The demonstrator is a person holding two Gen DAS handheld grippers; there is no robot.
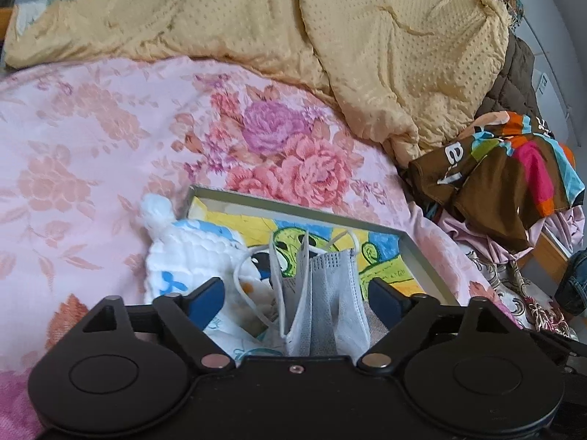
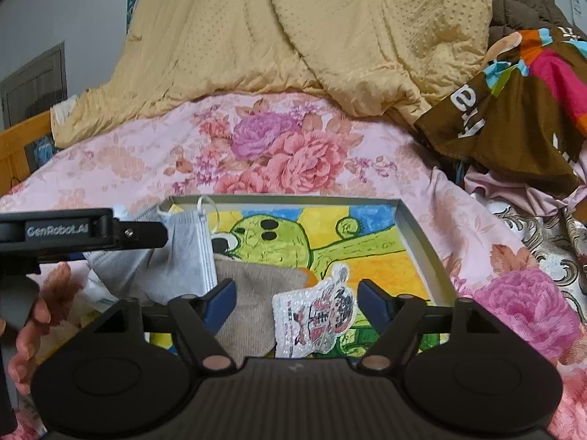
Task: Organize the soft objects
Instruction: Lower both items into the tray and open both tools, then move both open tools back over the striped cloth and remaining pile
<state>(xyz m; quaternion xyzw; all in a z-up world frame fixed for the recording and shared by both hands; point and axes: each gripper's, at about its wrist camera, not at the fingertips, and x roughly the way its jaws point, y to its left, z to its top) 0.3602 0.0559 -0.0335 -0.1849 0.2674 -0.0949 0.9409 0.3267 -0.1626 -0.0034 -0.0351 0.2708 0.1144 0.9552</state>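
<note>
Grey face mask (image 1: 323, 293), light, limp, folded, slumped at tray (image 1: 422, 253) near edge, probably loose between spread left gripper (image 1: 299, 299); best pinched mid-fold.

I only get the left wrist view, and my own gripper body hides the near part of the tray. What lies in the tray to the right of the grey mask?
Observer: A beige ribbed cloth lies on the floor of the tray, right against the grey mask.
Operator: Anything else there?
Observer: Yes, a white sequinned patch with a cartoon figure lies partly over the cloth's right edge.
Operator: Is the right gripper holding either one?
Observer: No. The right gripper is open, with one finger on each side of the cloth and patch, and neither finger is pressing on them.
</note>
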